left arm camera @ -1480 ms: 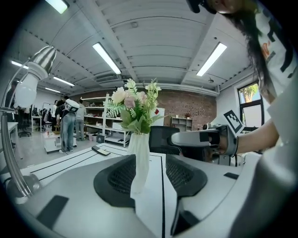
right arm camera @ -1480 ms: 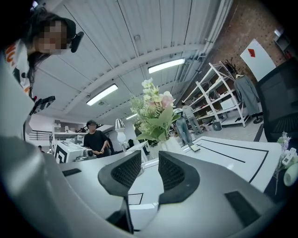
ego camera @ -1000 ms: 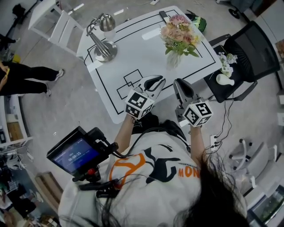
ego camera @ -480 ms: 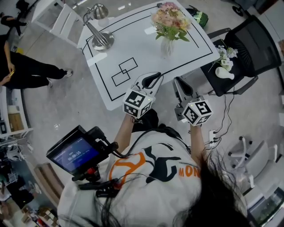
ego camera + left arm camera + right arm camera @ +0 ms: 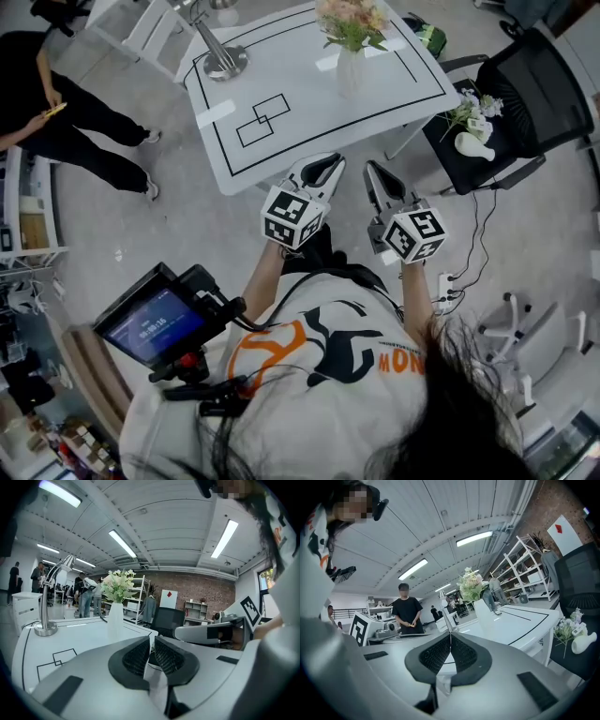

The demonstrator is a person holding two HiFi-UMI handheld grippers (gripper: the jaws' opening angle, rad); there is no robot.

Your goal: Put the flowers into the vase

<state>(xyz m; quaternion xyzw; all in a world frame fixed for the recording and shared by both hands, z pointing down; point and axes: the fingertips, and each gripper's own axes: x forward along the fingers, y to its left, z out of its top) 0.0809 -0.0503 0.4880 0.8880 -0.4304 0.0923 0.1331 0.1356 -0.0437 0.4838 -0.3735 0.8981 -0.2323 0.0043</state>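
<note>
Close at the chest: a small monitor [image 5: 155, 323] on a rig, screen lit. Just ahead, both grippers are held out side by side over the floor [image 5: 187, 206], short of the tabletop's near edge.

Left gripper [image 5: 325, 167]: fingers drawn all but together, only a sliver between the pads, nothing in them.

Right gripper [image 5: 371, 171]: fingers have just closed and are pressed tip to tip, nothing between them either.

Beyond is the white tabletop [image 5: 309, 80], marked with black outlines (taped or drawn, cannot tell). The flowers [image 5: 349, 17] already stand in the tall vase [image 5: 348, 70]. It is upright on the tabletop's far right part, well apart from both grippers. A desk lamp [image 5: 223, 58] is at the far left corner.

Right of the tabletop, a black chair [image 5: 525, 94] carries a small white vase [image 5: 473, 143] and loose stems [image 5: 469, 105]. Off to the left, a person in black [image 5: 56, 103] stands on the floor.
</note>
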